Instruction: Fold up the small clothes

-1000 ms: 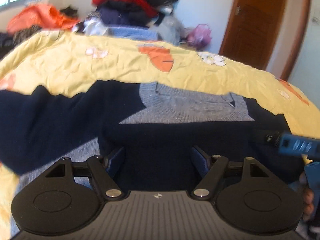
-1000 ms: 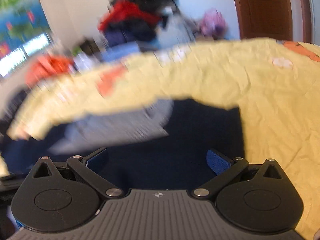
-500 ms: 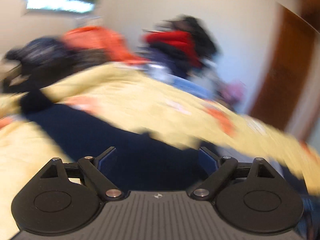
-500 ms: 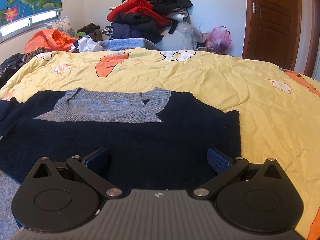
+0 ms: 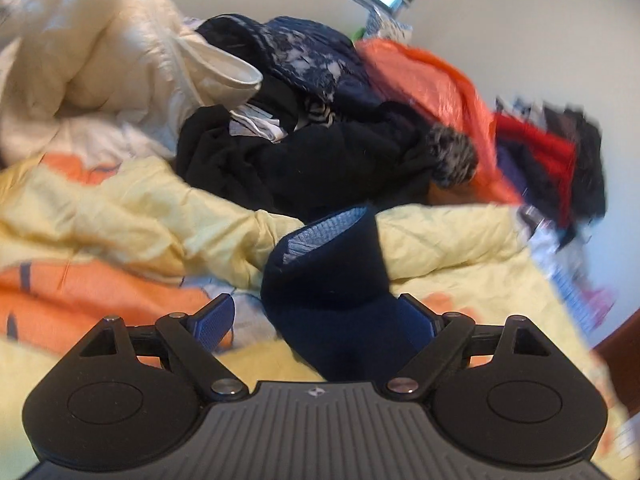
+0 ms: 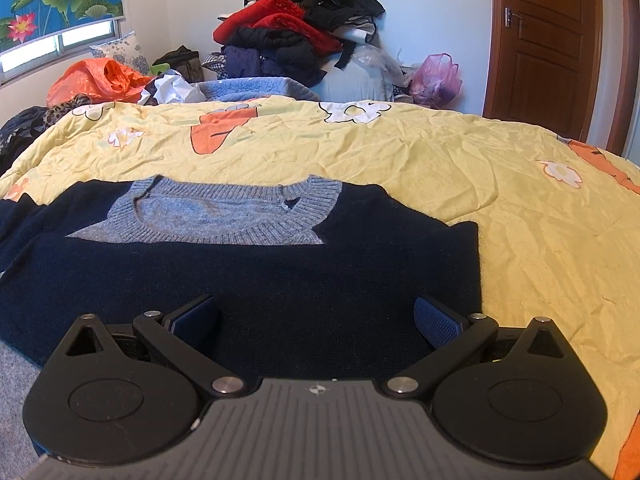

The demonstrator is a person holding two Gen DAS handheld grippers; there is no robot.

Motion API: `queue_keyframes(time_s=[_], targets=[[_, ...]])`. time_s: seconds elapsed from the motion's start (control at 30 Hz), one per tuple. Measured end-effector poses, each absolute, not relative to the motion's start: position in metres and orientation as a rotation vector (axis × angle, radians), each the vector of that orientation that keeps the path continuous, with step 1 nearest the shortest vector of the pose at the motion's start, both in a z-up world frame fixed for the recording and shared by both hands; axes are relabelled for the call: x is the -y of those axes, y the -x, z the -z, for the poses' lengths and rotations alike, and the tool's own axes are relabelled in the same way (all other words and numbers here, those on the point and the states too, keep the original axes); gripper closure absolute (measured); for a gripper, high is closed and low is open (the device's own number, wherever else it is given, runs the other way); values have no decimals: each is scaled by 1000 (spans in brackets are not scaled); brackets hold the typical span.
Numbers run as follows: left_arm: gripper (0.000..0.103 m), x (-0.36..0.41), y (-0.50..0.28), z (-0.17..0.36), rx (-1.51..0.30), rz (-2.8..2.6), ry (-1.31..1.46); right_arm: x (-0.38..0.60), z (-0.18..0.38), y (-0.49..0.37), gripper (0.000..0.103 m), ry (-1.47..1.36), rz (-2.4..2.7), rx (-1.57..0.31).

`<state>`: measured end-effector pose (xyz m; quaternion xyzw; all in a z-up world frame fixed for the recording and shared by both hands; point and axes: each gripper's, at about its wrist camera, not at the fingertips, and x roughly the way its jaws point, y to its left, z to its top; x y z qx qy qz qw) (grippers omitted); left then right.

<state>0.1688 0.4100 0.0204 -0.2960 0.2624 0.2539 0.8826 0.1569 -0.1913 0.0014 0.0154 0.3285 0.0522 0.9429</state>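
A navy sweater (image 6: 260, 280) with a grey knit collar (image 6: 224, 216) lies flat on the yellow bedsheet (image 6: 420, 160). My right gripper (image 6: 316, 316) hovers over its lower body, open, with only flat cloth under the jaws. In the left wrist view, the sweater's navy sleeve (image 5: 332, 280) lies on the sheet with its cuff curled up, showing a grey-blue inside. My left gripper (image 5: 320, 316) is open around that sleeve. The sleeve lies toward the right finger (image 5: 420, 320), and the left finger (image 5: 212, 316) stands apart from it.
A heap of black, patterned and cream clothes (image 5: 300, 140) lies just beyond the sleeve, beside an orange bag (image 5: 432, 92). At the bed's far side are a clothes pile (image 6: 304, 28), a pink bag (image 6: 436, 76) and a wooden door (image 6: 548, 40).
The left gripper has swung left from the sweater's body to the sleeve end, rolling as it went, and its jaws stand a little wider. The right gripper has held its place.
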Motion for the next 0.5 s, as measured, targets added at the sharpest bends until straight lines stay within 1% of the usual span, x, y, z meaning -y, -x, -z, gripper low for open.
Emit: queue_keyframes(time_s=[0.07,0.2,0.23,0.27,0.33,0.4,0.47,0.5], targets=[[15,-411,-181,-15,-585,-581,552,191,-1,-157,0,-32,-106,-670],[15,-421,-203,-1,-660,-609,533,192,-1,-157,0,-34,-108,-669],[21,-423,-207,1,-664,-617,523,192,-1,-157,0,-37,-108,-668],[47,-423,-209,0,-661,-616,516,192,-1,-157,0,-39,-108,-668],[75,-424,-211,-3,-649,-594,517,192,-1,-158,0,-44,-109,-667],[81,-418,-209,-8,-637,-605,486,193,-1,-158,0,-54,-112,-664],[92,-411,-206,-13,-630,-607,460,194,-2,-158,0,-63,-113,-662],[94,-408,-203,-17,-619,-611,450,194,-2,-158,0,-66,-114,-661]])
